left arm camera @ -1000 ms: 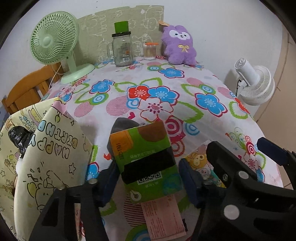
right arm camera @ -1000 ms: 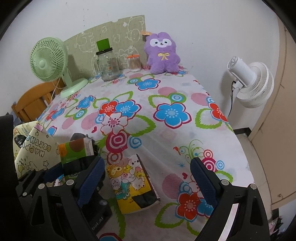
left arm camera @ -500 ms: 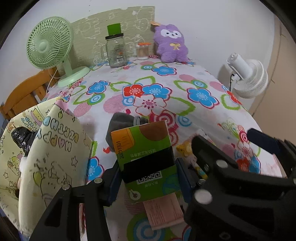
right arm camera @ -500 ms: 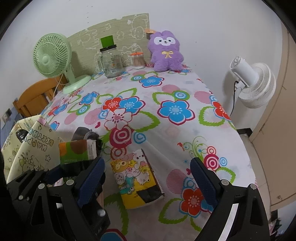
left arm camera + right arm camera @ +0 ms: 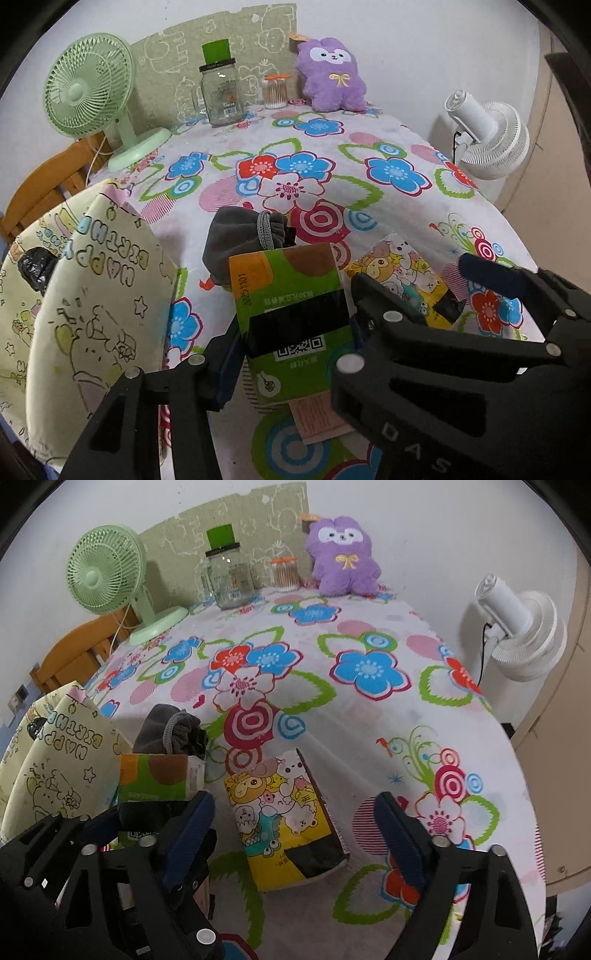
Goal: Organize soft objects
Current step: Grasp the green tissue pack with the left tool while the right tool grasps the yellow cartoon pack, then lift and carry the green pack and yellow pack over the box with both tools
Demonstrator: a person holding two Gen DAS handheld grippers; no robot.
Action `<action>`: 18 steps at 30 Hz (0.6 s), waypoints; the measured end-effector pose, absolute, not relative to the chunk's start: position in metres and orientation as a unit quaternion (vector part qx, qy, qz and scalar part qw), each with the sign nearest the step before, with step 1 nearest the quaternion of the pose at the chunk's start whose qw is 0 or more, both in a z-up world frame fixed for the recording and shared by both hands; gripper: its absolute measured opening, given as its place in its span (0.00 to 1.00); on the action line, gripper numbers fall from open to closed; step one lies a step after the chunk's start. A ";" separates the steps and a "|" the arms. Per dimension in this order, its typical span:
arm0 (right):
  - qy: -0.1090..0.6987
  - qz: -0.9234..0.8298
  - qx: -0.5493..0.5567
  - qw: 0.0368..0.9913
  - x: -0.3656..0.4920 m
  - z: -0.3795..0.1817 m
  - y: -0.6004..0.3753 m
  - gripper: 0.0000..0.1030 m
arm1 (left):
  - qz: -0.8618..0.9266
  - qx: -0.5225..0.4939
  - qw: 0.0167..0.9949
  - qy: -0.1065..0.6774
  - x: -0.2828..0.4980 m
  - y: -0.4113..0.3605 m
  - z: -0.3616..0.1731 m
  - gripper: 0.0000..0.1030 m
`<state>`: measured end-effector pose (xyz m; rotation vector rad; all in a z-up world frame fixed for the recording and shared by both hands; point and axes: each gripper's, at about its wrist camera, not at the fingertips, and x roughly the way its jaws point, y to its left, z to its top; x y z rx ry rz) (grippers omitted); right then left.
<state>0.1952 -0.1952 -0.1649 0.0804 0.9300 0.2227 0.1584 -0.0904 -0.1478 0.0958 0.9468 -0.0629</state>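
My left gripper (image 5: 295, 332) is shut on a green tissue pack (image 5: 295, 317) and holds it above the near edge of the flowered table; the pack also shows in the right wrist view (image 5: 155, 775). A grey drawstring pouch (image 5: 243, 236) lies just behind it. My right gripper (image 5: 295, 819) is open and empty, its jaws either side of a yellow cartoon tissue pack (image 5: 284, 819) lying on the table. A purple plush toy (image 5: 343, 554) sits at the far edge.
A cream "Happy Birthday" gift bag (image 5: 92, 295) stands open at the left. A green desk fan (image 5: 92, 92), a glass jar (image 5: 221, 96) and a cotton-swab tub (image 5: 275, 92) stand at the back. A white fan (image 5: 517, 635) stands off the table's right side.
My left gripper has closed on the green tissue pack and lifted it a little. The right gripper has moved forward beside it, over the yellow pack.
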 end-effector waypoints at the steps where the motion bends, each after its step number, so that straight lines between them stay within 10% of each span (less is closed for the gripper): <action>1: 0.452 0.109 0.041 0.884 0.197 -0.166 -0.195 0.82 | -0.031 0.042 0.887 0.459 0.160 -0.089 -0.149 0.55; 18: 0.472 0.102 0.020 0.876 0.205 -0.173 -0.188 0.47 | -0.041 0.029 0.878 0.477 0.170 -0.088 -0.159 0.50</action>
